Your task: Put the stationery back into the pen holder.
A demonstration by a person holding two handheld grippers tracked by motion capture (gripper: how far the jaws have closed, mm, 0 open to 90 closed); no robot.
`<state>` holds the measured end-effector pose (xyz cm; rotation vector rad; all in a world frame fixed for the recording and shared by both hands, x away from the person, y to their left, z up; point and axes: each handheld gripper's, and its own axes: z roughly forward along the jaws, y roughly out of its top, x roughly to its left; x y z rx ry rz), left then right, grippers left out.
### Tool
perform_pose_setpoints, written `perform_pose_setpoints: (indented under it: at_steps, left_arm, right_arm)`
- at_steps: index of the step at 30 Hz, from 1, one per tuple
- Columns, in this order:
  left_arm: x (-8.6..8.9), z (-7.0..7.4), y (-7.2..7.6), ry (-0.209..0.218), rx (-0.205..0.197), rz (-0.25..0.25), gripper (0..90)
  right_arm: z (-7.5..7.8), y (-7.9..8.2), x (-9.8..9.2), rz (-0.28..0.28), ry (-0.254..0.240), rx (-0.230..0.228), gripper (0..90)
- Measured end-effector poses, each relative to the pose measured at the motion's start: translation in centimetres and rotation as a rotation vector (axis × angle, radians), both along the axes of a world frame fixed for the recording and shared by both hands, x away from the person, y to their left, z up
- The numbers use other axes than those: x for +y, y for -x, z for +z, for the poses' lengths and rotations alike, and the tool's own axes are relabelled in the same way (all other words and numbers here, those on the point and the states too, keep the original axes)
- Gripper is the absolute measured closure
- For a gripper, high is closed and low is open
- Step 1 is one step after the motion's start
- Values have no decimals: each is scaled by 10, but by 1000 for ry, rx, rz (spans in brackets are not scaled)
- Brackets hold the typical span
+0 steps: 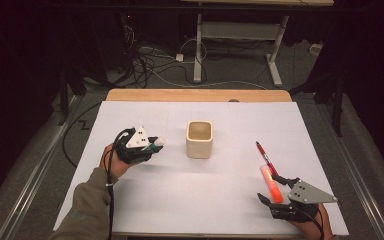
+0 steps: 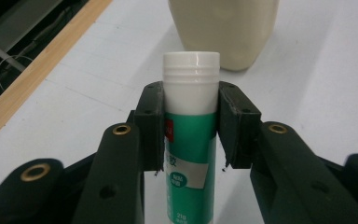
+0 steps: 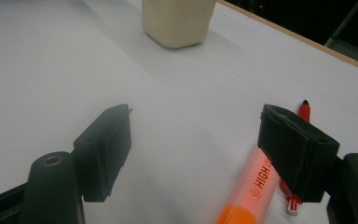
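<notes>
A green and white glue stick (image 2: 189, 135) with a white cap is clamped between the pads of my left gripper (image 2: 190, 109). In the high view that left gripper (image 1: 152, 145) hovers left of a cream square cup (image 1: 200, 139), with the glue stick (image 1: 156, 145) pointing toward it. The cup (image 2: 223, 28) stands just ahead in the left gripper view. My right gripper (image 1: 272, 189) rests near the table's front right with its jaws wide apart. An orange highlighter (image 3: 254, 186) lies by its right pad, a red pen (image 3: 304, 111) beside it. Nothing sits between the right jaws.
The white sheet (image 1: 145, 200) covers the tabletop; a wooden edge (image 1: 180, 95) runs along the far side. The highlighter (image 1: 271, 183) and pen (image 1: 265, 156) lie in line at the right. Beyond the table are cables and a desk frame (image 1: 240, 35) on the floor.
</notes>
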<state>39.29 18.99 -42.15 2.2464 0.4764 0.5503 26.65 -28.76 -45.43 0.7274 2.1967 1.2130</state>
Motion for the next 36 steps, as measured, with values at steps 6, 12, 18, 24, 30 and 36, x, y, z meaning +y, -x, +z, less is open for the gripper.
perform_pose_setpoints:
  at_steps: [6, 12, 18, 24, 30, 36]
  left_arm:
    - [5, -3, 9, 155, -31, 44, 631]
    - [6, -5, 12, 283, -64, 91, 631]
    - [1, -5, 11, 385, -86, 113, 632]
    - [-12, -1, 8, 454, -107, 110, 632]
    - [-25, 6, 6, 518, -123, 93, 631]
    - [-38, 19, 2, 557, -151, 69, 631]
  right_arm:
    - [0, 0, 0, -6, 2, -3, 262]
    - [0, 0, 0, -13, 2, -7, 262]
    - [-1, 0, 0, -18, 1, -7, 262]
    - [-1, -1, 0, -21, 1, -8, 262]
    - [-1, 0, -1, -30, -2, -14, 262]
    - [0, 0, -2, -29, -17, -14, 264]
